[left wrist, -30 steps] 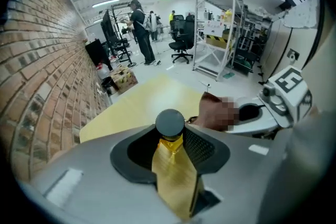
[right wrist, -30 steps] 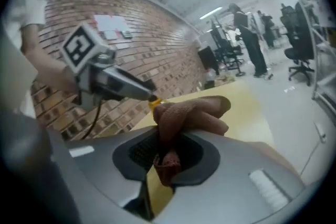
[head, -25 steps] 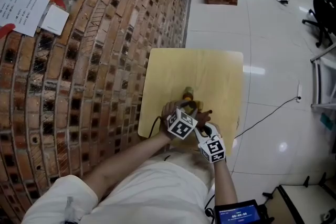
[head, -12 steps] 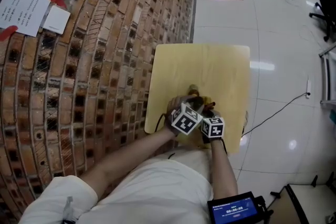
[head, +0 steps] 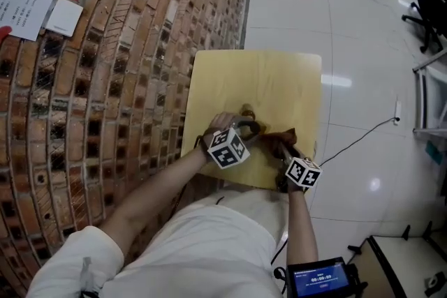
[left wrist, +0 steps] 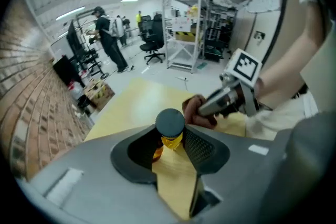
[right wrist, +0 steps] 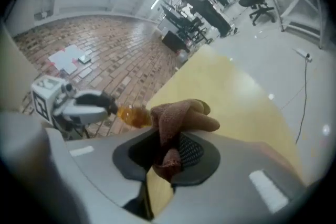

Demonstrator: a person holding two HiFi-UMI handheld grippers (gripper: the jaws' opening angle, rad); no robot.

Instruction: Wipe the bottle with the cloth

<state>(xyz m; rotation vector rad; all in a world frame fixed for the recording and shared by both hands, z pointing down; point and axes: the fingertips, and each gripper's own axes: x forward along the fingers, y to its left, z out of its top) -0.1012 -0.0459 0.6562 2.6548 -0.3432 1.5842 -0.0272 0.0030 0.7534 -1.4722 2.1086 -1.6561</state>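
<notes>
Head view: the upper half of the yellow tabletop (head: 265, 84) lies bare, open to approach from the white floor (head: 363, 45) at the right of the frame. The brick wall (head: 119, 80) closes off the table's left edge. The bottle (head: 246, 112) and brown cloth (head: 283, 139) crowd the lower centre, by the table's near edge.

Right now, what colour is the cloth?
Reddish brown; the cloth shows best in the right gripper view.

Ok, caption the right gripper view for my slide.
Right gripper clamps the brown cloth beside the amber bottle.
</notes>
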